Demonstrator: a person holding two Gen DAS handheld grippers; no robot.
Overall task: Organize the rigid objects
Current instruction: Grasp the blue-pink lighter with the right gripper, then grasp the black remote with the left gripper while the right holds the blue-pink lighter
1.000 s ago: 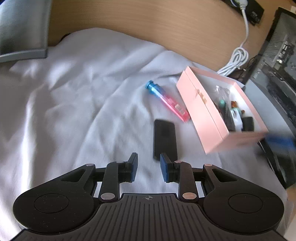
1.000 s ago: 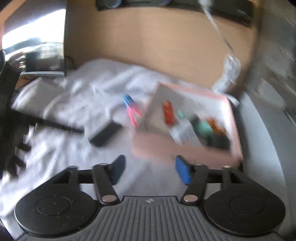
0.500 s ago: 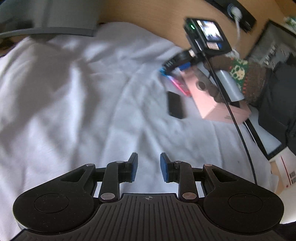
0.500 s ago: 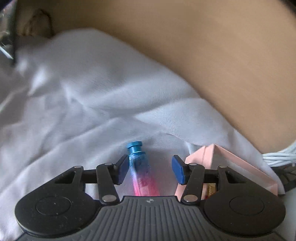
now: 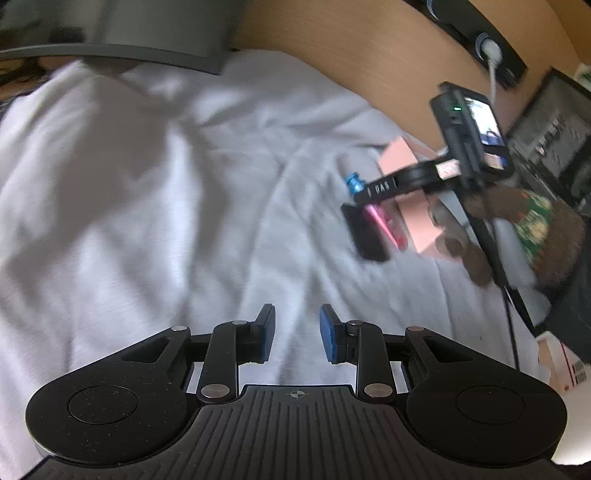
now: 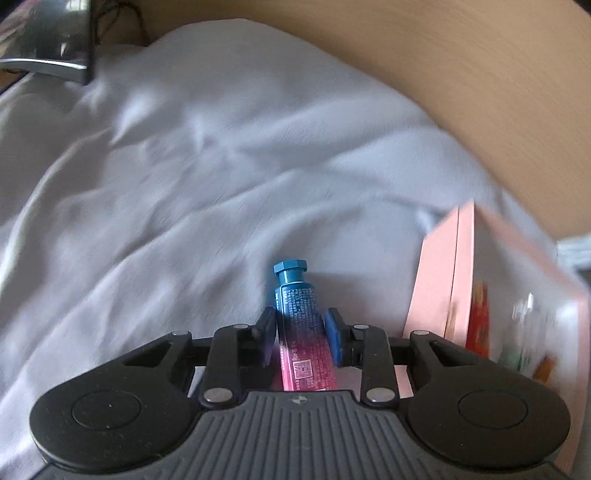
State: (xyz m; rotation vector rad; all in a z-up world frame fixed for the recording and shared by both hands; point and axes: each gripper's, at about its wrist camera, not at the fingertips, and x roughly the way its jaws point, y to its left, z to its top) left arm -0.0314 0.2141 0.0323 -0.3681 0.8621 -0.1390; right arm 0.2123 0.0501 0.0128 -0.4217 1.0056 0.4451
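A blue-to-pink tube (image 6: 301,325) with a blue cap lies on the white cloth (image 6: 184,192). My right gripper (image 6: 301,332) has closed its pads on the tube's middle. In the left wrist view the tube (image 5: 373,206) lies beside a black flat device (image 5: 365,236) and the pink open box (image 5: 417,218), with the right gripper (image 5: 373,201) over it. The pink box (image 6: 454,280) stands just right of the tube and holds several small items. My left gripper (image 5: 297,332) is empty, jaws slightly apart, low over bare cloth.
A wooden desk surface (image 5: 351,48) runs behind the cloth. A grey laptop edge (image 5: 122,33) sits at the far left. A white cable (image 5: 493,74) and dark electronics (image 5: 546,136) are at the right. A small carton (image 5: 561,365) lies at the right edge.
My right gripper has closed from wide open onto the tube. My left gripper has drawn back and left, away from the black device and box.
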